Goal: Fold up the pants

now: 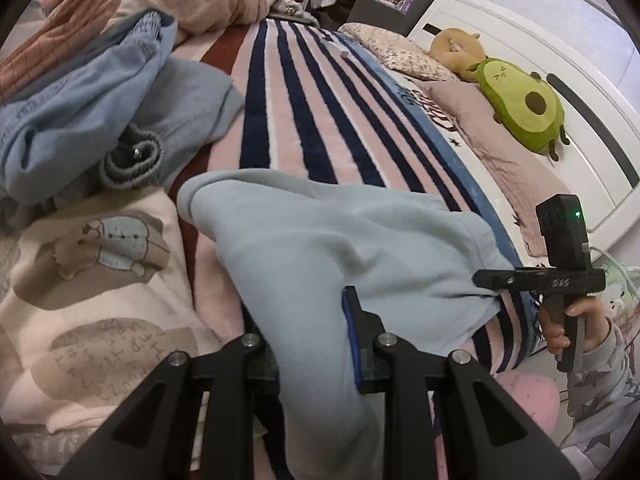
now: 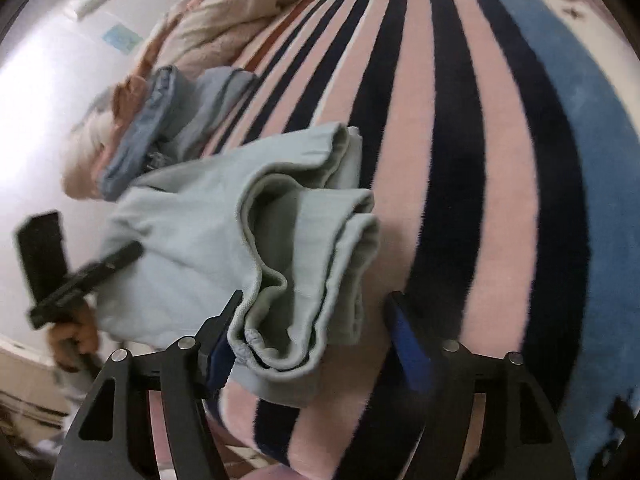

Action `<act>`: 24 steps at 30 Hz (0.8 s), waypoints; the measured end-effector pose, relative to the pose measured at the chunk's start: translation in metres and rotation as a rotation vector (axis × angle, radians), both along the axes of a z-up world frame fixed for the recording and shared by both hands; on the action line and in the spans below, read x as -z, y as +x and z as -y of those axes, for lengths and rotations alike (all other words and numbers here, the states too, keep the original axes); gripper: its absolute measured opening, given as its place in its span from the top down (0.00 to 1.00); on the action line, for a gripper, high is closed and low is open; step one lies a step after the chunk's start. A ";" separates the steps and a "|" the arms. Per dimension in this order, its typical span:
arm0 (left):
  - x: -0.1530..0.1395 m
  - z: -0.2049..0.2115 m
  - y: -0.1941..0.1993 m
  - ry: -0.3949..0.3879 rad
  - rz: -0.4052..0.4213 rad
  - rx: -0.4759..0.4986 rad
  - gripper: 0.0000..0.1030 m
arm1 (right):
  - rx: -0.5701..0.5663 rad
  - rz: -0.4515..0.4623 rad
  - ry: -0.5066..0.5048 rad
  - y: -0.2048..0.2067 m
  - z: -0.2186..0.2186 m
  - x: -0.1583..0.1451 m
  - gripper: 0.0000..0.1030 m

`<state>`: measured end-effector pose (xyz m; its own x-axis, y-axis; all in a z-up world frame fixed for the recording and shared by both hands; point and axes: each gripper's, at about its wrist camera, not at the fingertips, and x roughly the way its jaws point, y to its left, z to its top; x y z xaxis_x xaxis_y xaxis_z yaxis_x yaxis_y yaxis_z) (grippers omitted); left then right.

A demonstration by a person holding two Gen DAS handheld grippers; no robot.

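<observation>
pants (image 1: 320, 240): soft, limp, light, on striped bed (image 1: 304, 92) | left gripper (image 1: 308, 340): clamped on fabric edge | right gripper (image 2: 312, 320): wide, cuffs between, unpressed | grip: hems, waistband

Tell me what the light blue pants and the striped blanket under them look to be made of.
Light blue pants: soft matte knit, probably cotton fleece; thick rolled hems, limp draping folds. Striped blanket: plush, probably synthetic fleece; fuzzy pile blurs the stripe edges, with a faint sheen.
</observation>
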<state>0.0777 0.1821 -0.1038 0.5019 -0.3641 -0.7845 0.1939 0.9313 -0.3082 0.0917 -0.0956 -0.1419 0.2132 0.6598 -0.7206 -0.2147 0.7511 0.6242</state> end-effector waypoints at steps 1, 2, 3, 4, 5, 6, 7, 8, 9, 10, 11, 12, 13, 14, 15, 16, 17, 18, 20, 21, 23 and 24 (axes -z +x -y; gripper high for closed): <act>0.001 0.000 0.000 0.003 -0.002 -0.002 0.81 | -0.015 -0.031 0.069 0.001 0.002 0.003 0.37; 0.002 0.000 0.001 0.004 -0.005 -0.004 0.81 | -0.051 -0.079 0.142 0.002 0.000 0.009 0.40; 0.003 -0.001 0.001 0.004 -0.006 -0.004 0.81 | -0.081 -0.106 0.165 0.000 -0.004 0.012 0.40; 0.004 0.000 0.002 0.003 -0.007 -0.005 0.81 | -0.106 -0.092 0.143 -0.002 -0.010 0.012 0.41; 0.004 0.000 0.002 0.002 -0.008 -0.007 0.81 | -0.109 -0.075 0.133 -0.002 -0.015 0.010 0.41; 0.004 0.000 0.002 0.002 -0.008 -0.009 0.81 | -0.105 -0.073 0.148 0.000 -0.015 0.009 0.41; 0.005 0.000 0.001 0.003 -0.008 -0.011 0.81 | -0.080 -0.083 0.187 0.003 -0.015 0.011 0.47; 0.005 0.000 0.001 0.003 -0.007 -0.014 0.81 | -0.059 -0.087 0.196 0.005 -0.013 0.012 0.69; 0.005 0.000 0.000 0.001 -0.005 -0.015 0.81 | -0.050 -0.084 0.188 0.007 -0.016 0.011 0.77; 0.003 0.000 -0.001 -0.004 0.000 -0.014 0.81 | -0.053 -0.072 0.181 0.007 -0.017 0.011 0.78; 0.002 0.000 -0.003 -0.006 0.008 -0.014 0.81 | -0.050 -0.053 0.168 0.005 -0.018 0.009 0.80; 0.000 0.000 -0.004 -0.006 0.017 -0.012 0.81 | -0.047 -0.035 0.163 0.003 -0.018 0.004 0.81; -0.004 -0.001 -0.005 -0.004 0.030 -0.011 0.81 | -0.043 -0.005 0.168 0.001 -0.018 -0.005 0.82; -0.010 0.000 -0.007 -0.002 0.053 -0.013 0.82 | -0.039 0.017 0.175 0.000 -0.018 -0.012 0.82; -0.014 -0.001 -0.008 0.000 0.068 -0.014 0.82 | -0.038 0.038 0.179 -0.001 -0.018 -0.021 0.83; -0.020 -0.001 -0.010 0.000 0.083 -0.016 0.82 | -0.040 0.067 0.178 -0.003 -0.020 -0.032 0.83; -0.029 -0.004 -0.011 -0.005 0.105 -0.021 0.82 | -0.043 0.096 0.169 -0.005 -0.024 -0.043 0.83; -0.036 -0.006 -0.013 -0.008 0.120 -0.023 0.82 | -0.043 0.119 0.165 -0.007 -0.026 -0.053 0.83; -0.053 -0.014 -0.017 -0.008 0.160 -0.033 0.82 | -0.046 0.161 0.172 -0.007 -0.034 -0.074 0.83; -0.063 -0.019 -0.020 -0.009 0.179 -0.037 0.82 | -0.052 0.185 0.172 -0.008 -0.038 -0.086 0.83; -0.082 -0.033 -0.028 0.001 0.220 -0.050 0.82 | -0.069 0.223 0.178 -0.010 -0.045 -0.103 0.83; -0.089 -0.039 -0.032 0.007 0.235 -0.055 0.82 | -0.079 0.241 0.182 -0.012 -0.051 -0.111 0.83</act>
